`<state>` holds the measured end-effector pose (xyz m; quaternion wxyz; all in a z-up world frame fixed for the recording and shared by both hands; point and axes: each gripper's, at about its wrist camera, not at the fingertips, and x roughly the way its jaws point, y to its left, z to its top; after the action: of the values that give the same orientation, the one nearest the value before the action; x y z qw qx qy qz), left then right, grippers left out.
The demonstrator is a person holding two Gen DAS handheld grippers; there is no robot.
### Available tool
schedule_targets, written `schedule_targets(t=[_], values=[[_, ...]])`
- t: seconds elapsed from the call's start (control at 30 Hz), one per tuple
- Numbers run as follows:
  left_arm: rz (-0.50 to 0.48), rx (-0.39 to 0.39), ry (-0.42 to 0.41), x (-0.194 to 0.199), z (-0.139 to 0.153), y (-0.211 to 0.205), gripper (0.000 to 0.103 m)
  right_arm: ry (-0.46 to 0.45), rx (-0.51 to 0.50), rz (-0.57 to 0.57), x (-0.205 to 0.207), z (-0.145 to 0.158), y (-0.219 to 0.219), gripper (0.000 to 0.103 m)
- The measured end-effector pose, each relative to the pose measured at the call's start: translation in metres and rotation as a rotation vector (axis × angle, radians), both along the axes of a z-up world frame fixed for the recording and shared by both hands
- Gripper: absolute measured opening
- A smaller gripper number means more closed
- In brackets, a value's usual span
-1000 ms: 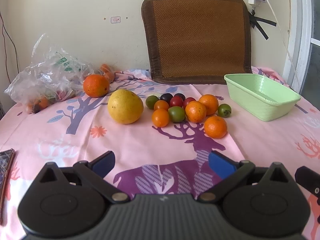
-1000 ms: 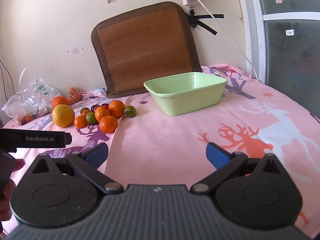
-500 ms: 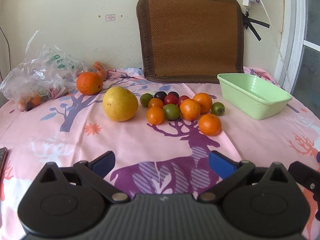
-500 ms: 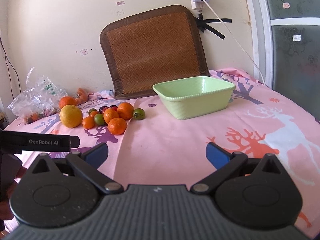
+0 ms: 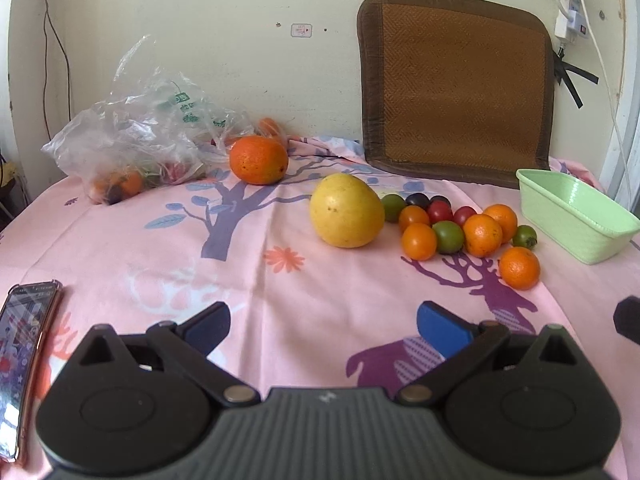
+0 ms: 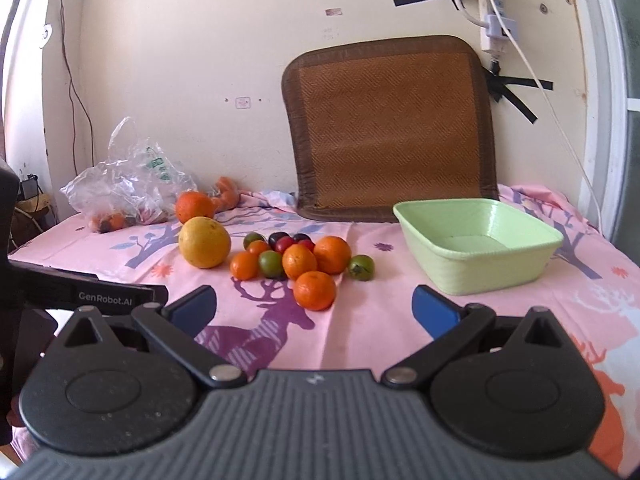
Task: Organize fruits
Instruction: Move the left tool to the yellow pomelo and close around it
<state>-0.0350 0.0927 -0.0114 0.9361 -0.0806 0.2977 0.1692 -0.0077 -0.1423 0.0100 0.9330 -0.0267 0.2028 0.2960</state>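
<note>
A cluster of small oranges and red, green and dark little fruits [image 5: 464, 226] lies on the pink cloth; it also shows in the right wrist view [image 6: 296, 258]. A big yellow fruit [image 5: 346, 216] [image 6: 204, 242] sits left of it, and a large orange [image 5: 259, 160] [image 6: 194, 207] further back. An empty light green basket [image 5: 572, 214] [image 6: 478, 250] stands to the right. My left gripper [image 5: 323, 326] is open and empty, well short of the fruit. My right gripper [image 6: 314, 306] is open and empty, just short of the nearest orange [image 6: 315, 290].
A clear plastic bag with more fruit [image 5: 136, 148] lies at the back left. A phone [image 5: 22, 368] lies at the near left edge. A brown woven cushion [image 5: 456, 84] leans on the wall. The left gripper's body [image 6: 80, 294] shows at the left of the right wrist view.
Both views have swung left. The fruit cluster now sits right of centre for the left gripper and centred for the right gripper. Both grippers stayed open.
</note>
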Motion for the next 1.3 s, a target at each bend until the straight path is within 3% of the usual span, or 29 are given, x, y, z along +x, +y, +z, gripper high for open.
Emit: schedule_targets(t=[0.33,0.5,0.67,0.83,0.97,1.23,1.3], values=[[0.025,-0.124,-0.017,-0.018,-0.01,0.037,0.103,0.02,-0.043,0.077,0.001,-0.008,0.02,0.103],[-0.042,-0.128,-0.05,-0.011,0.006,0.039,0.093,0.002,-0.07,0.085,0.012,-0.009,0.024,0.085],[-0.123,-0.106,-0.059,0.012,0.016,0.023,0.087,0.039,-0.092,0.084,0.032,-0.015,0.026,0.068],[-0.149,0.002,-0.072,0.029,0.021,0.018,0.079,0.063,-0.086,0.102,0.044,-0.013,0.03,0.061],[-0.099,-0.075,-0.065,0.045,0.029,0.052,0.079,0.028,-0.104,0.198,0.05,-0.008,0.054,0.056],[-0.151,-0.192,-0.055,0.082,0.027,0.075,0.086,0.032,-0.152,0.406,0.08,-0.018,0.127,0.058],[-0.16,-0.191,-0.04,0.092,0.022,0.075,0.084,0.05,-0.161,0.433,0.088,-0.023,0.142,0.065]])
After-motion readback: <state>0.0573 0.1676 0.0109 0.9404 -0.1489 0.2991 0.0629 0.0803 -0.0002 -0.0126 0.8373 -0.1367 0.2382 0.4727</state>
